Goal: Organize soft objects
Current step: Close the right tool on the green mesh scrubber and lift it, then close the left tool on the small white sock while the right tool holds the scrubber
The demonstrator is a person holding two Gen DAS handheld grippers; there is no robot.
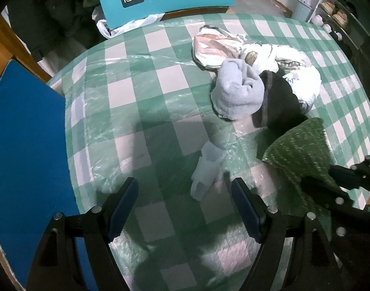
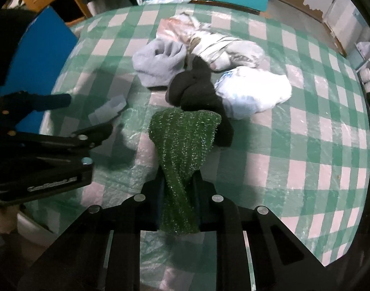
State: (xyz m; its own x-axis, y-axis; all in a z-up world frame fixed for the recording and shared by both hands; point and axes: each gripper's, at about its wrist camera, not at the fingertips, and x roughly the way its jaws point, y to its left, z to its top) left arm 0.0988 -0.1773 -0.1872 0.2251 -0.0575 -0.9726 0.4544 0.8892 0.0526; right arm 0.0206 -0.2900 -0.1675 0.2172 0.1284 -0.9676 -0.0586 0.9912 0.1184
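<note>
Soft objects lie heaped on the checkered counter (image 1: 141,92): a grey sock (image 1: 238,89), a black sock (image 1: 279,99). Left gripper (image 1: 185,208) fingers stand apart over a white scrap (image 1: 206,169). Right gripper (image 2: 178,194) fingers clamp a green fuzzy cloth (image 2: 182,140).

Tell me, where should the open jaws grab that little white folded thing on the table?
Probably across the middle of the small white piece, coming straight down from above. It lies flat and long on the checked tablecloth, narrow enough to fit between the open left gripper hovering just short of it. Its sides are clear; the green fuzzy cloth is pinched in the right gripper.
</note>
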